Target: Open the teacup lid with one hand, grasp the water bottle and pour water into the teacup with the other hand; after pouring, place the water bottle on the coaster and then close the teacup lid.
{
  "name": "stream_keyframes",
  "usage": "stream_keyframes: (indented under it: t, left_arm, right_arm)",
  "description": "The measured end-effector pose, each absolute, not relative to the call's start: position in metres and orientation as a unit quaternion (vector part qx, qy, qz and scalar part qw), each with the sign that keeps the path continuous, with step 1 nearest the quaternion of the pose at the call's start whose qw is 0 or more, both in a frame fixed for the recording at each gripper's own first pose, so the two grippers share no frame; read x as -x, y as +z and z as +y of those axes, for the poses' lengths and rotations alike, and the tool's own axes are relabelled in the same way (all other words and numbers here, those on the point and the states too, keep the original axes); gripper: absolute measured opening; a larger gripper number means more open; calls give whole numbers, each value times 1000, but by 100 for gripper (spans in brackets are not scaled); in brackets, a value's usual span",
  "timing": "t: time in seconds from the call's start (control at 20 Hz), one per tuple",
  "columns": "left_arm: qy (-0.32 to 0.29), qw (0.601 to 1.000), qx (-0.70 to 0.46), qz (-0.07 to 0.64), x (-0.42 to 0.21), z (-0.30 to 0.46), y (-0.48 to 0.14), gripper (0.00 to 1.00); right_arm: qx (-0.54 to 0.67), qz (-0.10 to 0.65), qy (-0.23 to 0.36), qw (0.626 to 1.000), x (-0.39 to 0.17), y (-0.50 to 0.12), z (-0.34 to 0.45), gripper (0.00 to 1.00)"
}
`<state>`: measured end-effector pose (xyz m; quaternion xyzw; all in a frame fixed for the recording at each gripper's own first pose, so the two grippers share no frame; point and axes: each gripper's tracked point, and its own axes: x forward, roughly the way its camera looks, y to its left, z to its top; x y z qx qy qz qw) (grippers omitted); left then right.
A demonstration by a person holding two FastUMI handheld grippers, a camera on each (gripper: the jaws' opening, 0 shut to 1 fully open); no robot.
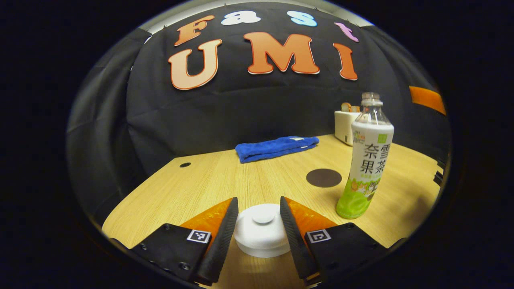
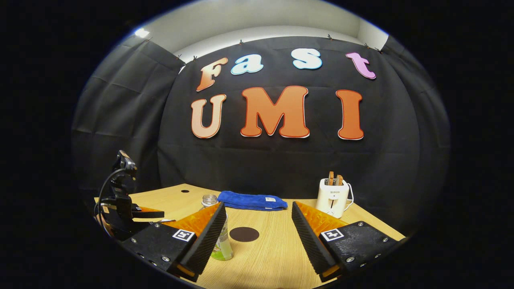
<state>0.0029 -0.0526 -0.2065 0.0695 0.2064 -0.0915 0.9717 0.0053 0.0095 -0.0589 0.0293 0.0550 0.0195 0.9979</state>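
We have the left gripper [image 1: 259, 228] spread, its 2 ribbed black fingers [image 1: 222, 237] flanking the teacup lid [image 1: 262, 235] on either side — close to its rim, though we cannot tell if either touches. The risk here, as we judge it, is closing off-centre: the lid is smooth white glazed ware, a low round dome with a small knob, and a lopsided squeeze on its curved edge could skate it sideways or tip the teacup under it. The water bottle [image 1: 366, 160] stands just ahead and to the right of these fingers, uncapped, tall and narrow with a glossy sleeve; a wide lift of the lid could clip it and spill.

The right gripper [image 2: 257, 237] is also spread and holds nothing. The bottle sits beside its left finger, the dark round coaster [image 2: 244, 234] lies flat between and ahead of its fingers. Beyond are a soft blue folded towel [image 2: 253, 200] and a white toaster [image 2: 334, 197] on the wood-grain table [image 2: 273, 257].
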Motion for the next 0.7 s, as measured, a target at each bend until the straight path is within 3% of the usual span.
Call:
stream_keyframes:
  t: [0.1,0.2,0.25,0.5,0.7]
  left_arm:
    - [-96,971,-76,203,-1,-57,-205,50]
    - [-94,971,-78,204,-2,-57,-205,46]
    - [-93,971,-78,204,-2,-58,-204,37]
    - [-86,976,-69,190,-7,-55,-196,37]
    - [-58,987,-65,137,-12,-41,-163,37]
  right_arm:
    - [-29,57,21,998,-6,-60,10,98]
    - [-28,60,24,998,-6,-63,12,98]
    - [-27,61,26,997,-6,-65,13,98]
    - [-16,74,45,996,-7,-74,27,98]
    - [-2,84,79,993,-5,-85,53,99]
